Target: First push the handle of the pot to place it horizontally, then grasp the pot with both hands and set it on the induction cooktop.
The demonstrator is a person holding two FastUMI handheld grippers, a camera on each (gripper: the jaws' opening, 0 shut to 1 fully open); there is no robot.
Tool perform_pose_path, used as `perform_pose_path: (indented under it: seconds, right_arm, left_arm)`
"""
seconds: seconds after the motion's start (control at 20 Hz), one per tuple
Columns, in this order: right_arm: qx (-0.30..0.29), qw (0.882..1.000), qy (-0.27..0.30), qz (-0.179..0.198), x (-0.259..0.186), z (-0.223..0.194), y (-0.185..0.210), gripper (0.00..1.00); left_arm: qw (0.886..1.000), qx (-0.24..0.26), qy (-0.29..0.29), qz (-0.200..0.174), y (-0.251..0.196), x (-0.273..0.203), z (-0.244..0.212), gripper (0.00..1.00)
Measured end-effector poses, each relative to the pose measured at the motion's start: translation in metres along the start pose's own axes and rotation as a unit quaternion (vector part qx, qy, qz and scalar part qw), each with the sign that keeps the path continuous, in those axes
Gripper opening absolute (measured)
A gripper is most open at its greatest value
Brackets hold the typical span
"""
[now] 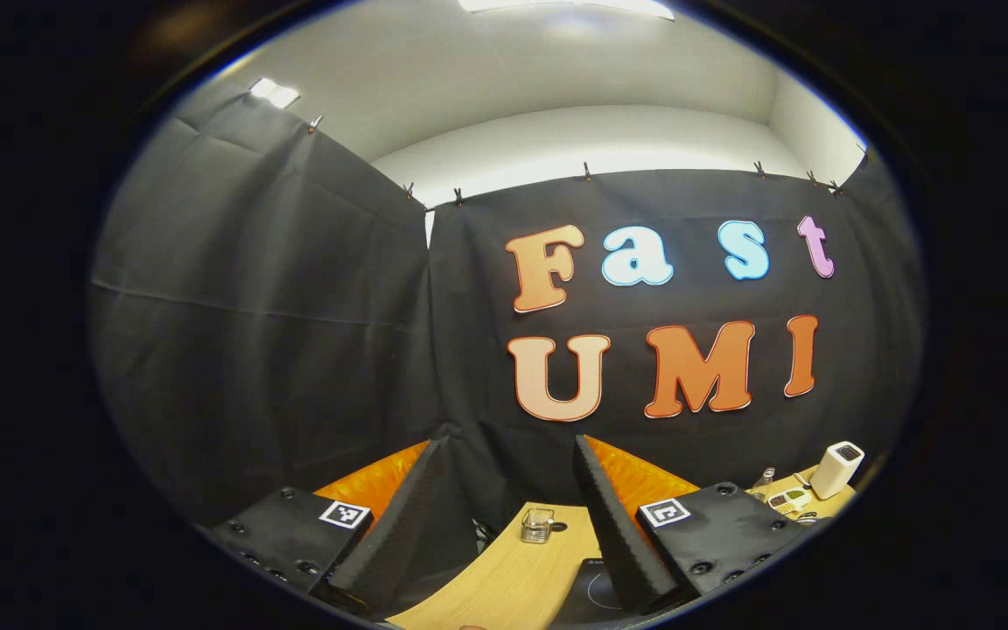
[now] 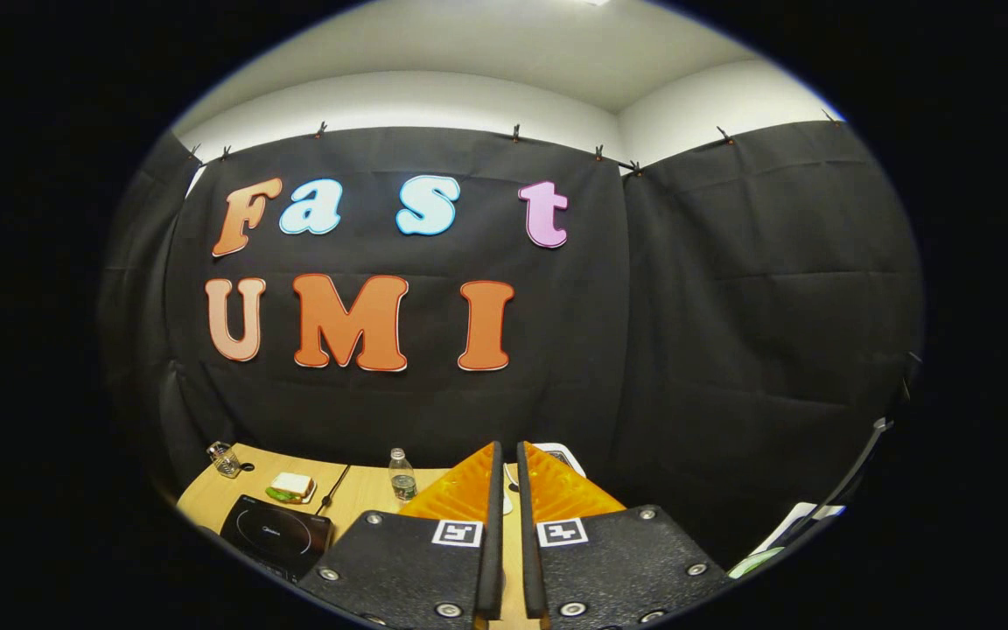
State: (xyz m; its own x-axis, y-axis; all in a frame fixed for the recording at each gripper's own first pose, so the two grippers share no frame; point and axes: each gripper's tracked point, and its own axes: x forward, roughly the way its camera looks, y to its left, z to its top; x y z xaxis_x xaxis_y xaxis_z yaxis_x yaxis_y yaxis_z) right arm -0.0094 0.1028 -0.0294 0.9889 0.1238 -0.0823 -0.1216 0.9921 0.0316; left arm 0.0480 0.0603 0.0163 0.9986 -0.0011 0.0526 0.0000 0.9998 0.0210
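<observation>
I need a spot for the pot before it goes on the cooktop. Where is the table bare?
Bare wood lies between the glass jar and the cooktop, along the table's near side. It gets crowded behind the cooktop, with the sandwich and water bottle.

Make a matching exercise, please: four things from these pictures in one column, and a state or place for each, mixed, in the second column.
1. left gripper
2. right gripper
3. water bottle
4. sandwich

a. lies on a plate behind the induction cooktop
b. fingers wide apart
c. stands upright on the table
d. fingers nearly together

Pairs: 1-b, 2-d, 3-c, 4-a
</observation>
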Motion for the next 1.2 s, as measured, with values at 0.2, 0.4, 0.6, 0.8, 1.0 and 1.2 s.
perform_pose_path:
  seconds: [0.2,0.4,0.6,0.8,1.0,1.2]
  right_arm:
    - [0.001,0.999,0.039,0.020,-0.002,-0.030,0.024,0.00]
    - [-0.008,0.996,0.083,0.035,-0.004,-0.067,0.047,0.00]
    - [-0.024,0.990,0.128,0.058,-0.010,-0.108,0.073,0.00]
    - [-0.046,0.981,0.170,0.078,-0.013,-0.146,0.096,0.00]
    - [-0.047,0.969,0.219,0.103,-0.027,-0.186,0.120,0.00]
    - [-0.060,0.956,0.263,0.114,-0.038,-0.227,0.135,0.00]
  left_arm:
    - [1.000,0.002,0.003,-0.005,0.009,0.001,0.000,0.96]
    - [1.000,0.002,0.007,-0.005,0.017,0.001,-0.005,0.96]
    - [1.000,0.002,0.015,-0.002,0.029,0.003,-0.013,0.96]
    - [1.000,0.005,0.018,0.008,0.045,0.003,-0.018,0.96]
    - [1.000,0.001,0.025,0.011,0.053,0.002,-0.026,0.96]
    - [0.999,0.008,0.034,0.017,0.060,0.003,-0.034,0.96]
